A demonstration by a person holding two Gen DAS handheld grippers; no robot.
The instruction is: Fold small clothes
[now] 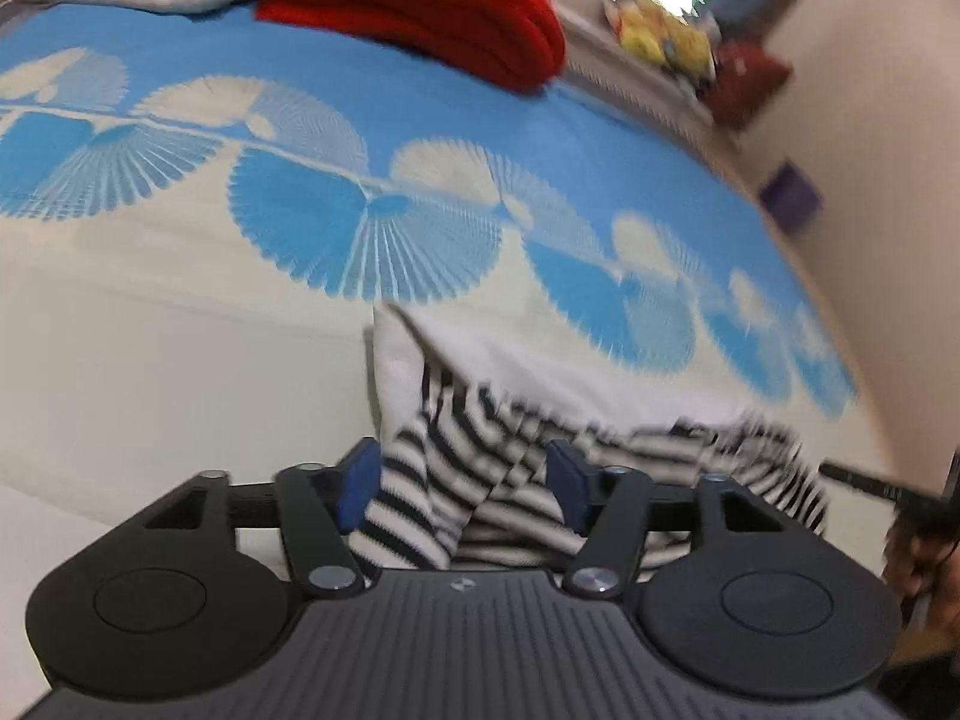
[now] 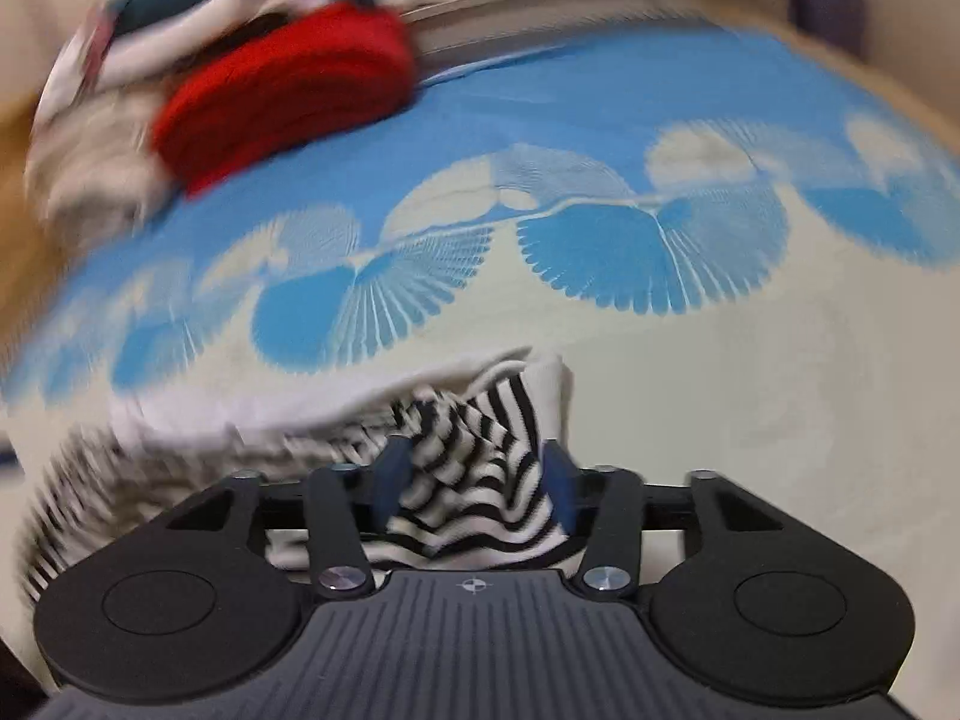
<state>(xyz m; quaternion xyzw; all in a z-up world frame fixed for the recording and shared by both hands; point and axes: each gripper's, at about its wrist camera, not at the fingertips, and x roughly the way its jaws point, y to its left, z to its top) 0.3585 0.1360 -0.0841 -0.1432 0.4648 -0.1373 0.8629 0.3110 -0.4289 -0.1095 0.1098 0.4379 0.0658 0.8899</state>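
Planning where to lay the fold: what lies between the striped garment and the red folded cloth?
Only bare bedspread lies between striped garment and red folded cloth; both wrist views show it.

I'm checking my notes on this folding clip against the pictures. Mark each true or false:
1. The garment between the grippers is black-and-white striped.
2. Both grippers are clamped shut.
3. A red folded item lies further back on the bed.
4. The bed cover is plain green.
1. True. The striped garment lies between the blue pads of the left gripper and the right gripper.
2. False. Both grippers' jaws stand apart, the cloth loose between them.
3. True. The red folded item lies at the far end of the bed.
4. False. The bed cover is blue and cream with a fan pattern.
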